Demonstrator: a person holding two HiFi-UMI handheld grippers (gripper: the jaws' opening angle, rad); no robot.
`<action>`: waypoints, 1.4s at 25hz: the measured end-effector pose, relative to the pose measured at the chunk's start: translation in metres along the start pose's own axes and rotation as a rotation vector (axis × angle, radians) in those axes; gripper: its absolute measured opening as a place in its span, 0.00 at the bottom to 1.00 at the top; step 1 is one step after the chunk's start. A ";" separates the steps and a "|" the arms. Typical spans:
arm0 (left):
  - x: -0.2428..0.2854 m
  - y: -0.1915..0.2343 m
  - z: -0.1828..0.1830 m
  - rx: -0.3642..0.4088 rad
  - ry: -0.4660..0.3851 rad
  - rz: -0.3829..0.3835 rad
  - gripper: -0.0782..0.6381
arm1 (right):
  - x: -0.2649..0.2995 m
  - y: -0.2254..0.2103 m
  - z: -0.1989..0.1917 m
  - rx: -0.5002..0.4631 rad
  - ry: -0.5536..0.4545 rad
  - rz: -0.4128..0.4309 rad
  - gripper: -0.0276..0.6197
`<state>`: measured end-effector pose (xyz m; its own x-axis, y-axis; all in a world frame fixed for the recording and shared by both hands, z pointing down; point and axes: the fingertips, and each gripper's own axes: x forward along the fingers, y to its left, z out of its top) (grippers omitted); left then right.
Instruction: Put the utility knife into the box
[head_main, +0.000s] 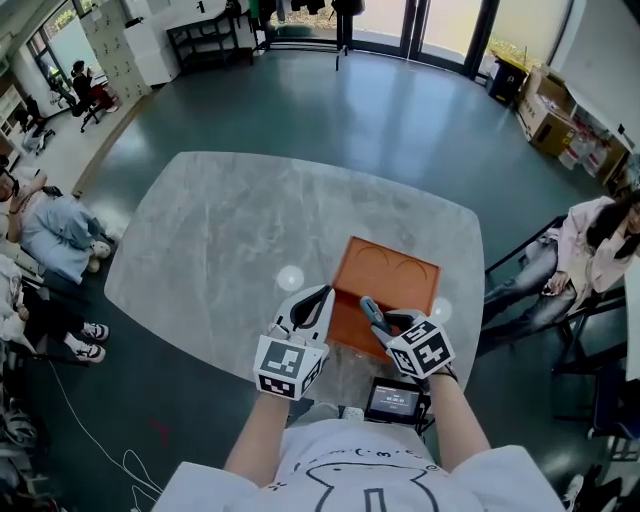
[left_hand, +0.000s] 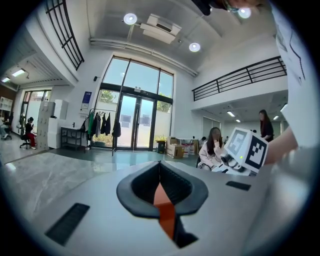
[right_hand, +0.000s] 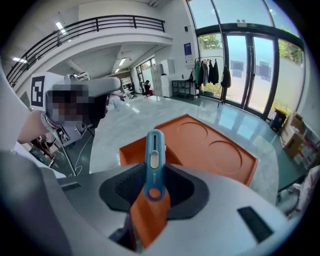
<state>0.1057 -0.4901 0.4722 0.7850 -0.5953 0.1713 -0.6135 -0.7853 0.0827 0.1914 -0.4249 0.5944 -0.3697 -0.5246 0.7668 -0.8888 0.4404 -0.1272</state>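
On grey table (head_main: 220, 230), open orange box (head_main: 388, 282), right gripper (head_main: 376, 316) clamping utility knife (right_hand: 154, 150) above it, left gripper (left_hand: 160, 172) closed.

Floor (head_main: 330, 110): dark grey-green, smooth, with a soft shine.
Table (head_main: 220, 240): large, with rounded corners and a pale grey marble-like top.
Glass doors (left_hand: 135, 122): tall, in dark frames, with daylight coming through.
Coat rack (left_hand: 102, 125): just beside the doors, dark clothes hanging on it.
Balcony railing (left_hand: 240, 77): dark bars on an upper level, above white walls.
Ceiling lamps (left_hand: 130, 19): round and lit.
Cardboard boxes (head_main: 545, 120): stacked near the far right wall.
Seated person (head_main: 585, 250): on a chair to the right of the table.
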 end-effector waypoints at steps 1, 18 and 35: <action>0.000 0.001 -0.001 0.000 0.003 -0.002 0.13 | 0.004 0.001 -0.003 -0.001 0.021 0.006 0.25; 0.000 0.015 -0.013 -0.032 0.027 -0.011 0.13 | 0.066 0.003 -0.040 -0.003 0.279 0.030 0.25; 0.002 0.020 -0.013 -0.054 0.018 -0.046 0.13 | 0.075 0.007 -0.048 -0.048 0.333 0.012 0.31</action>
<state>0.0936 -0.5050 0.4868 0.8110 -0.5555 0.1838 -0.5812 -0.8011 0.1434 0.1702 -0.4262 0.6808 -0.2641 -0.2559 0.9299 -0.8683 0.4828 -0.1138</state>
